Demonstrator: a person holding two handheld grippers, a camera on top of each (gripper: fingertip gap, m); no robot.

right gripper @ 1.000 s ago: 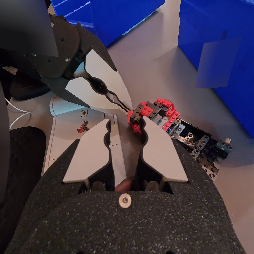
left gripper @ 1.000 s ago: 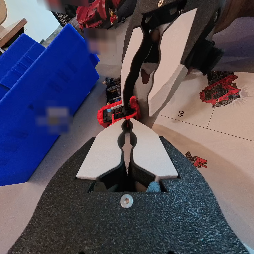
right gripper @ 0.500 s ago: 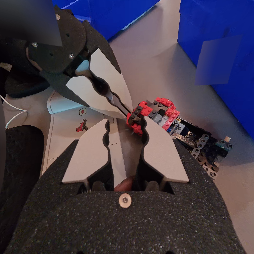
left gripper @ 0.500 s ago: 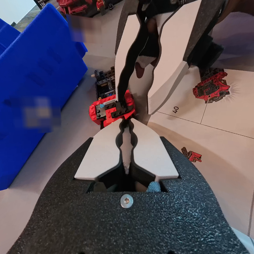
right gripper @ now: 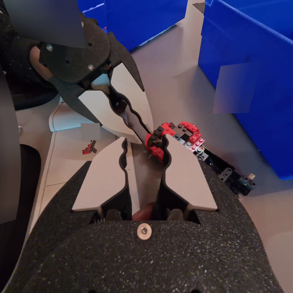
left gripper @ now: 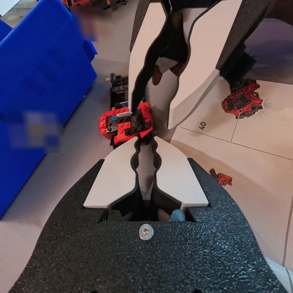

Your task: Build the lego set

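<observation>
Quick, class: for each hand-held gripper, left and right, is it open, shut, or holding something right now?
Left hand-held gripper: shut on the red and black lego model, at its near edge.
Right hand-held gripper: open, holding nothing; one finger touches the model.

Stuff you can't really make out here

The right gripper's (right gripper: 144, 141) finger covers part of the red lego build (right gripper: 177, 134), so whether it's actually touching is anyone's guess. The far red models (left gripper: 88, 2) are chopped by the top edge, the blue bins (left gripper: 39, 71) run off left, and mosaic patches sit on them.
</observation>
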